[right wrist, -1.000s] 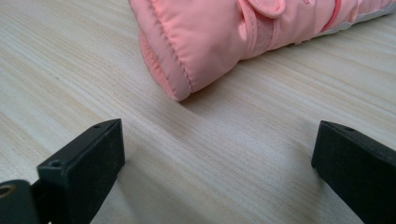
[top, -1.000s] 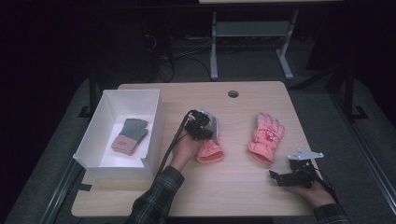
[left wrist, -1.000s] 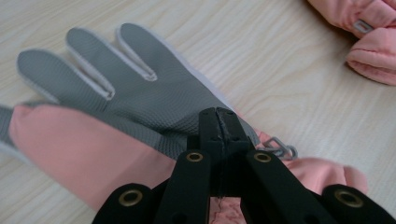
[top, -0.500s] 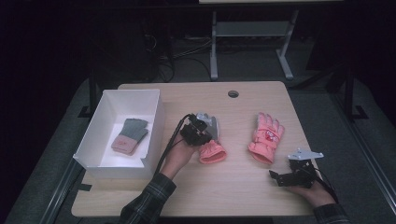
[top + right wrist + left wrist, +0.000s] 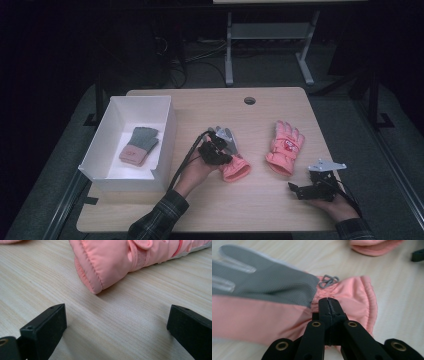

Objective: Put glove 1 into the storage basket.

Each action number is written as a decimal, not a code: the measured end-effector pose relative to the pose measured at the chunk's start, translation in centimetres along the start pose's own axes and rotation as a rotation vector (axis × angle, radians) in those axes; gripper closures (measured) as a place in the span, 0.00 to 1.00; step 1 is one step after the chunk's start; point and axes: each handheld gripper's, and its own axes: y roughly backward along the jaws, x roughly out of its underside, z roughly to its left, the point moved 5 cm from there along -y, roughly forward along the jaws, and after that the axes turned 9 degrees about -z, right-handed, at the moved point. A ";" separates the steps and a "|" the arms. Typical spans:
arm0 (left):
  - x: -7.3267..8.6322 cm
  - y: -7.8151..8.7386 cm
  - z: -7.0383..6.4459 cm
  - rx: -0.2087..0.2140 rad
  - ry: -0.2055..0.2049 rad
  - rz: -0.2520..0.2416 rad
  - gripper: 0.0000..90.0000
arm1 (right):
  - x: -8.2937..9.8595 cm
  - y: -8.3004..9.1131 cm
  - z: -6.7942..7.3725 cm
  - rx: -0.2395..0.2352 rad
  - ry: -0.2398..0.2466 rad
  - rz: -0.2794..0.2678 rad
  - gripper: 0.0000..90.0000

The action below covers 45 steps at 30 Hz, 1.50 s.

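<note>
We see a light wooden table [image 5: 210,210] on grey carpet [image 5: 345,115], a white metal frame [image 5: 267,35] and tangled cables [image 5: 182,50] behind in darkness.

A fixed camera looks forward and down over the whole surface [image 5: 280,210]. Two tool cameras sit low and close; each shares a pink glove with it.

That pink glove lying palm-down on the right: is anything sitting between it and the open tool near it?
Nothing visible. The right tool has its jaws wide apart, and between them and the cuff of the pink glove lies only bare wooden table. The other glove, pinched in the left tool, lies off to the side.
</note>
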 end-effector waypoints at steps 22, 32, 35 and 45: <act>-0.8 0.2 -5.5 0.141 -0.073 -0.084 1.00 | 0.0 0.0 0.0 0.000 -0.001 0.000 0.02; 2.4 3.9 -3.6 0.082 -0.074 -0.143 0.99 | 0.0 0.0 0.0 0.001 -0.001 -0.001 0.02; 3.9 4.8 -3.1 0.051 -0.091 -0.128 0.93 | 0.0 0.0 0.0 0.001 -0.001 0.000 0.02; 8.7 5.8 -1.6 -0.032 -0.088 -0.093 0.52 | -0.2 0.2 -0.2 0.003 0.003 0.050 0.02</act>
